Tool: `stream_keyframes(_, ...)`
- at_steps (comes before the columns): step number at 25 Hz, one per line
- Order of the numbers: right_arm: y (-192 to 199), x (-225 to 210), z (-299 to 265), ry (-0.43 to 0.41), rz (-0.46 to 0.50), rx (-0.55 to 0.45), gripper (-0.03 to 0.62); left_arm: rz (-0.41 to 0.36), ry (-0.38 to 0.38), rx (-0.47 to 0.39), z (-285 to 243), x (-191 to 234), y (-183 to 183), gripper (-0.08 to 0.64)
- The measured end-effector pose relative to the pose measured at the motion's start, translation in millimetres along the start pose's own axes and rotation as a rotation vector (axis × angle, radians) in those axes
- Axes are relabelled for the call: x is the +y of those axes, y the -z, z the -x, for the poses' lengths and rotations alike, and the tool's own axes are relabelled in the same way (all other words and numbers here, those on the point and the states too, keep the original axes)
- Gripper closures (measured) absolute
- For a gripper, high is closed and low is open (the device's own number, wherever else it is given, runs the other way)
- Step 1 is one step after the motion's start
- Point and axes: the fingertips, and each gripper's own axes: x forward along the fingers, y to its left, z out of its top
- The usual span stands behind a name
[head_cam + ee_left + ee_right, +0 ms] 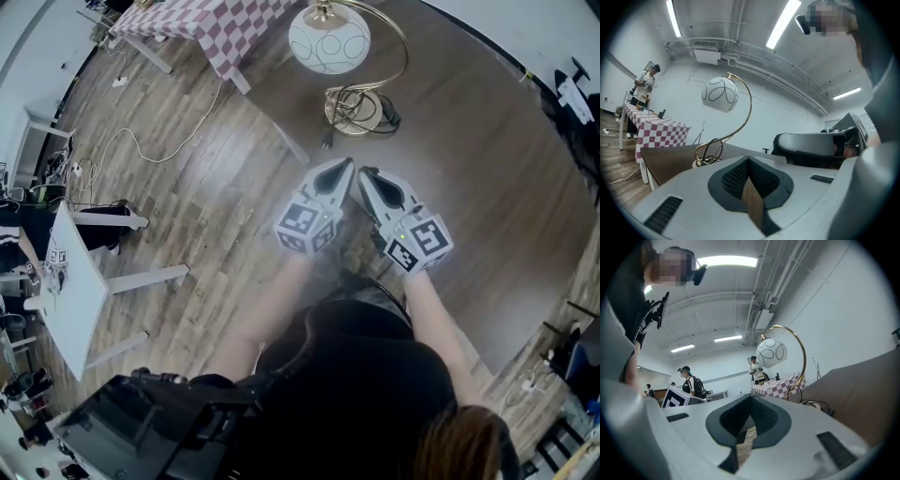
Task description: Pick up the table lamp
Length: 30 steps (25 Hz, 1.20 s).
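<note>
Hovering short of the lamp [330, 42] | left gripper [343, 169] and right gripper [367, 175]: your jaws pressed together, empty | lamp stands upright on the table [469, 187], dead ahead of both tips, neither clearly nearer.

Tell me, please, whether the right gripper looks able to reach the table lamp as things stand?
Probably yes: the table lamp stands ahead of the right gripper, with nothing standing between them. Its tongs are shut, so they would need to open first.
</note>
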Motion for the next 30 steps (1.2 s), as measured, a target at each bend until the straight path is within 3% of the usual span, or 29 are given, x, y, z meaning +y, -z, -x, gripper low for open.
stream_keyframes(21, 16, -35, -58, 0.006, -0.005, 0.026, 0.589, 0.010, 0.002, 0.019, -42, 62, 15, 0.558)
stream_keyframes(28, 19, -48, -85, 0.000, 0.008, 0.027, 0.589, -0.056, -0.002, 0.021, -59, 88, 11, 0.557)
stream_keyframes(30, 21, -54, -91, 0.006, 0.008, 0.033, 0.589, -0.063, -0.018, 0.020, -63, 100, 12, 0.518)
